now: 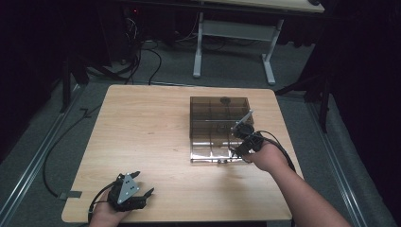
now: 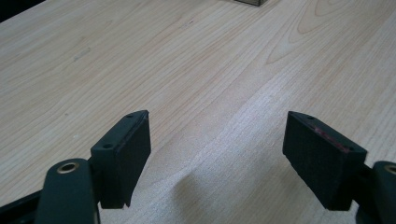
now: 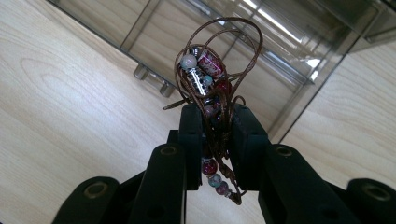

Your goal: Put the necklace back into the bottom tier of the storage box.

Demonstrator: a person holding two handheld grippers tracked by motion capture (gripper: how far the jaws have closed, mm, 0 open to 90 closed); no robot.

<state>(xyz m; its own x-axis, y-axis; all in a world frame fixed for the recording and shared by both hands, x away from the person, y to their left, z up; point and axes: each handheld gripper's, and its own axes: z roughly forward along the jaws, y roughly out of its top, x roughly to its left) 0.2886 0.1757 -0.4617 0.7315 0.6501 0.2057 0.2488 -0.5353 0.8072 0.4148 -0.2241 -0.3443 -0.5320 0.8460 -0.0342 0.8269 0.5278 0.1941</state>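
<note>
at the near edge of the tabletop (image 1: 142,137) the left tool (image 2: 217,156) is rested with its jaws spread wide and nothing between them. farther off, the right tool (image 3: 214,135) is clenched on a beaded cord bracelet (image 3: 210,74), whose loops and beads are bunched above the jaw tips. the bracelet is held just at the near side of the smoked clear compartment box (image 1: 220,127), so the pickup is judged done and a placing is judged left.
</note>
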